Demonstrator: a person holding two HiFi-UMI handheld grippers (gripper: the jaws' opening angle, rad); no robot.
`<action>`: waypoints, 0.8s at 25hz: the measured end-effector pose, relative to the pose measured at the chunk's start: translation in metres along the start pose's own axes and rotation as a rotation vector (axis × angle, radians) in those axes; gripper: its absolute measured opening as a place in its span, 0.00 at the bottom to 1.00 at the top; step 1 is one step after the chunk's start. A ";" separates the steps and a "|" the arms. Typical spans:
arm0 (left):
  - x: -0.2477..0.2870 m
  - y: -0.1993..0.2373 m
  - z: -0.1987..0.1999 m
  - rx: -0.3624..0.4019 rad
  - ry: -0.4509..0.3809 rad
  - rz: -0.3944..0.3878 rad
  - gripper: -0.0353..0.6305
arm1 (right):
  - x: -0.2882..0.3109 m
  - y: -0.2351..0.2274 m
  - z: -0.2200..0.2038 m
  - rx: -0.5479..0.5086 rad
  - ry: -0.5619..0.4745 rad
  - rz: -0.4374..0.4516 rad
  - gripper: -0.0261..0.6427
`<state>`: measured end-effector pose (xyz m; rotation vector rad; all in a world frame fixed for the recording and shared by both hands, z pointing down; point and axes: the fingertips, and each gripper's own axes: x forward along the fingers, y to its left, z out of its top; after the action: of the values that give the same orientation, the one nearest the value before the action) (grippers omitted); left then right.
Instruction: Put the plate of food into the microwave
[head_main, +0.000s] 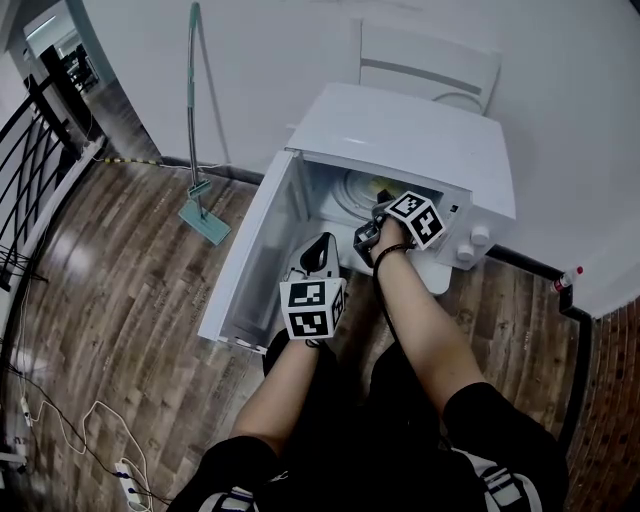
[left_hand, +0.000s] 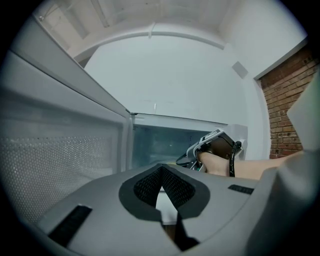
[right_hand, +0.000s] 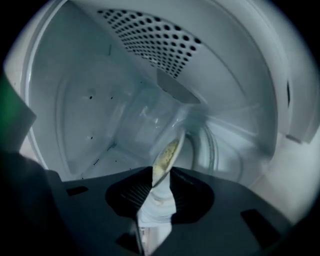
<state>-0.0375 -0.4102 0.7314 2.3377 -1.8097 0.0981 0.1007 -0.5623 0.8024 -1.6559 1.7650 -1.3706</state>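
Head view, plate: the white plate (head_main: 378, 188) with yellow food is inside the open microwave (head_main: 400, 130), at the right gripper (head_main: 385, 222).
Head view, surroundings: the door (head_main: 250, 260) stands open to the left, with the left gripper (head_main: 320, 250) outside beside it. A mop (head_main: 195, 130) and a chair (head_main: 425, 65) stand at the wall.
Left gripper view, tongs: the jaws are closed and empty, facing the cavity.
Right gripper view, tongs: the jaws are slightly apart. The plate rim is between them, edge-on and tilted.

Left tool (left_hand: 161, 186), right tool (right_hand: 157, 186): black-and-white marker cubes (head_main: 312, 308)

Wood plank floor (head_main: 120, 300); white wall (head_main: 280, 60); mop (head_main: 204, 220) leaning against it.
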 end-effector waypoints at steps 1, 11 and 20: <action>0.001 -0.001 0.000 0.003 0.003 -0.003 0.04 | -0.001 0.002 0.002 -0.059 -0.016 -0.012 0.22; 0.003 -0.006 -0.010 0.019 0.032 -0.012 0.04 | -0.006 0.006 0.015 -0.515 -0.154 -0.187 0.49; -0.003 -0.004 -0.015 0.024 0.045 -0.005 0.04 | -0.006 -0.008 0.009 -0.768 -0.132 -0.374 0.58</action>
<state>-0.0334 -0.4034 0.7450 2.3366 -1.7920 0.1717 0.1137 -0.5597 0.8026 -2.5007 2.1195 -0.6826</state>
